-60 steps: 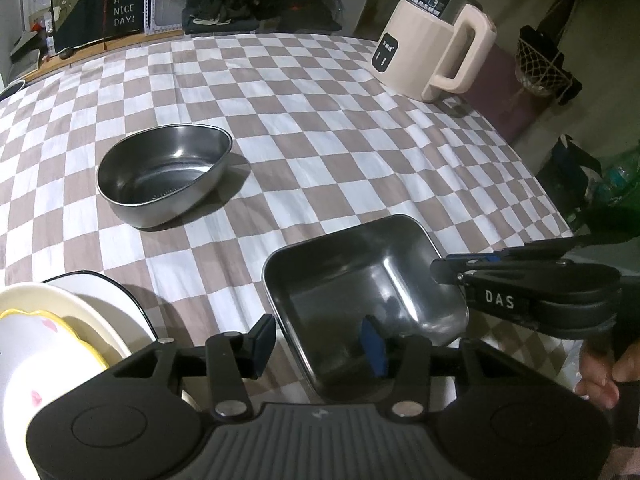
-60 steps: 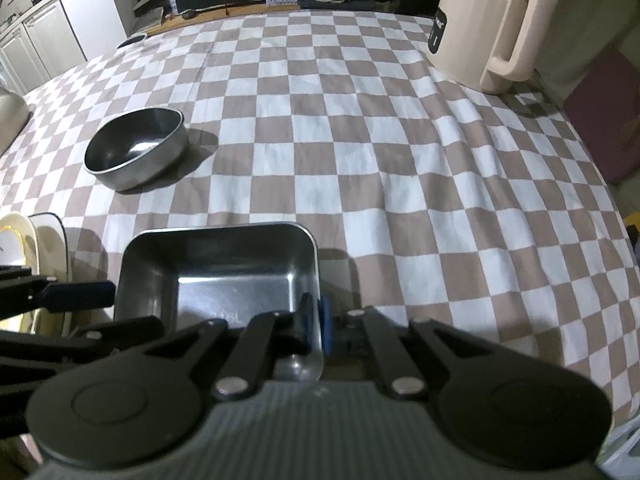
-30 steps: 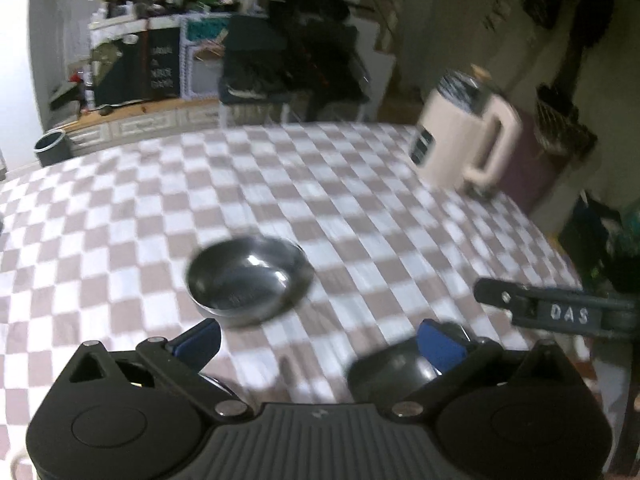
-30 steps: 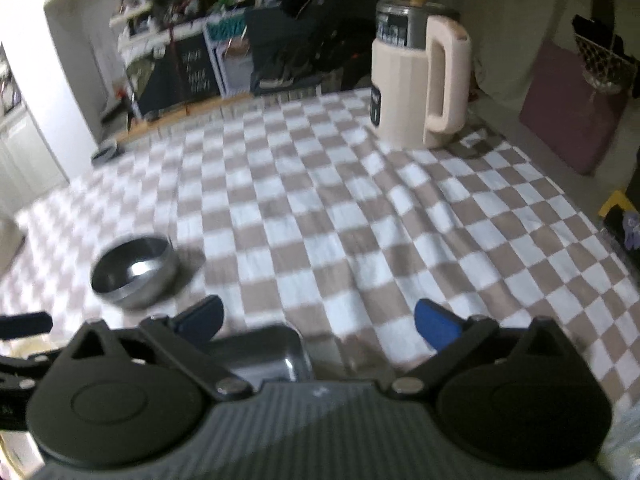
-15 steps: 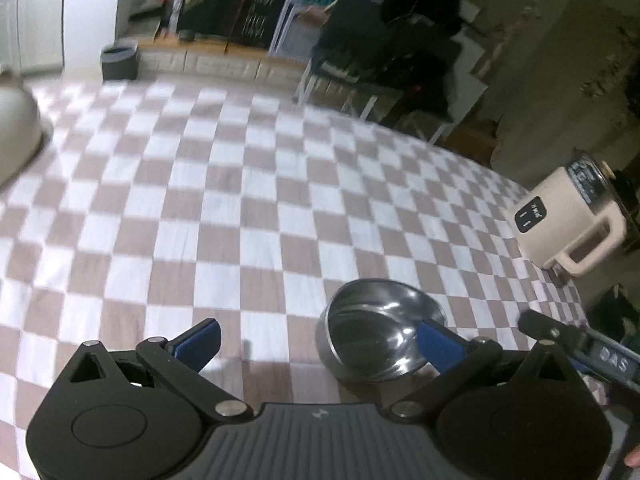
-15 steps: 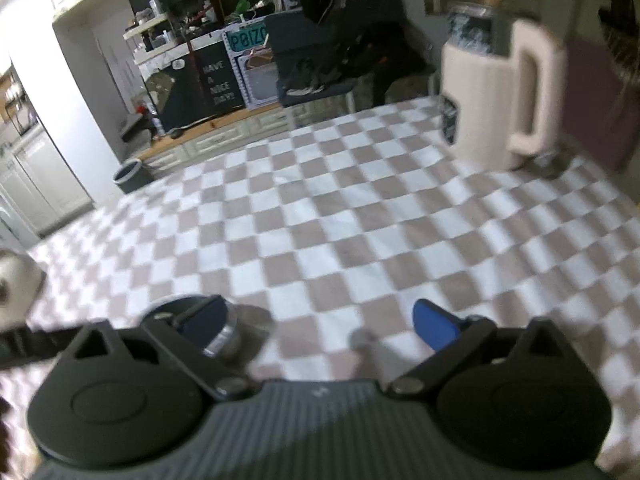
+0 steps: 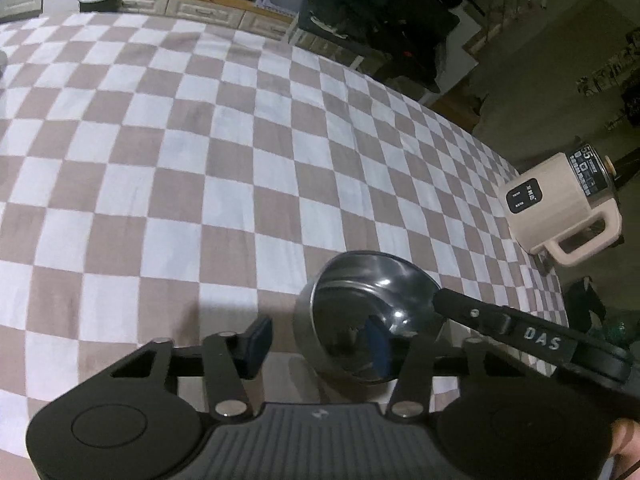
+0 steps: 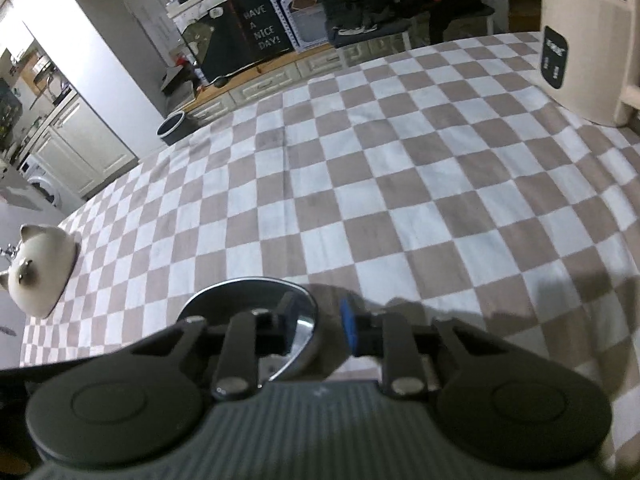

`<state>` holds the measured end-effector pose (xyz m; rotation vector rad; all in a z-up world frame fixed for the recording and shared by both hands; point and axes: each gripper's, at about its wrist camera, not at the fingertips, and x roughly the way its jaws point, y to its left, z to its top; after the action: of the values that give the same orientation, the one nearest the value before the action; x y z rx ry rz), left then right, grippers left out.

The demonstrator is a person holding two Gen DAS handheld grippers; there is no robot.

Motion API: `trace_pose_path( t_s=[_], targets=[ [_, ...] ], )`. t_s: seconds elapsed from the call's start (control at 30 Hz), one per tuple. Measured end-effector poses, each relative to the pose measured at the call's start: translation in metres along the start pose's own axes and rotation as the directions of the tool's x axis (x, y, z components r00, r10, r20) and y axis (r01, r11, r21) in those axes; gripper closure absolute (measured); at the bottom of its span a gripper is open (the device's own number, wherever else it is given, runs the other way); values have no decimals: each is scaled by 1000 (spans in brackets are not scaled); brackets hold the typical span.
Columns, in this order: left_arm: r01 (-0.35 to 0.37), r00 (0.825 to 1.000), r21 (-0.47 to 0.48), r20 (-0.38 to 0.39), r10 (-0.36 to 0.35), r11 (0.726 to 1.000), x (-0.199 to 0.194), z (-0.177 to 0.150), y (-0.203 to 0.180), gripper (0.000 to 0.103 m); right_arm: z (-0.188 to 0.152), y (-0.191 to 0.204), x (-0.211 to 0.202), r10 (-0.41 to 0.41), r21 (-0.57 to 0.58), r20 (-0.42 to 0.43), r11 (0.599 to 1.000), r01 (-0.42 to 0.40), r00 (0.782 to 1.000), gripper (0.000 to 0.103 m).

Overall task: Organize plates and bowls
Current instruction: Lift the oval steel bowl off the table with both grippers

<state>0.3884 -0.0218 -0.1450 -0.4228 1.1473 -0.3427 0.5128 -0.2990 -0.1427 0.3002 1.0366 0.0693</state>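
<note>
Your left gripper [image 7: 318, 344] straddles the near wall of the steel bowl [image 7: 370, 316]: one blue-padded finger sits outside the bowl's left side, the other inside it. Its jaws have just been closing, and the outer pad still looks a little clear of the wall. Your right gripper [image 7: 444, 304] reaches in from the bowl's right, its black finger marked DAS lying across the rim. The bowl rests on the checked cloth [image 7: 200, 168] covering the worktop. Well beyond the bowl, to its right, a cream kettle [image 7: 560, 208] stands near the cloth's edge.
</note>
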Motion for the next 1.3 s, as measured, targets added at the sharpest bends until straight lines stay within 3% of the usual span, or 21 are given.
trace_pose_path(
  t_s=[0.1, 0.23, 0.63, 1.0, 1.3],
  targets=[
    [24, 1000, -13, -16, -24, 1000, 3, -2, 2, 73, -1, 6, 8, -12, -43, -31, 999, 11, 999, 90],
    [6, 1000, 15, 1, -6, 1000, -1, -3, -4, 73, -4, 11, 0, -16, -76, -23, 997, 15, 1000, 92],
    [51, 995, 61, 87, -56, 997, -44, -16, -33, 73, -16, 6, -61, 11, -83, 71, 997, -5, 997, 91],
    [98, 980, 132, 160, -118, 986, -96, -57, -70, 73, -43, -10, -121, 61, -71, 165, 996, -50, 984, 91],
    [133, 972, 163, 170, -160, 978, -112, -91, -91, 73, -71, -33, -160, 61, -51, 227, 997, -51, 972, 90]
  ],
)
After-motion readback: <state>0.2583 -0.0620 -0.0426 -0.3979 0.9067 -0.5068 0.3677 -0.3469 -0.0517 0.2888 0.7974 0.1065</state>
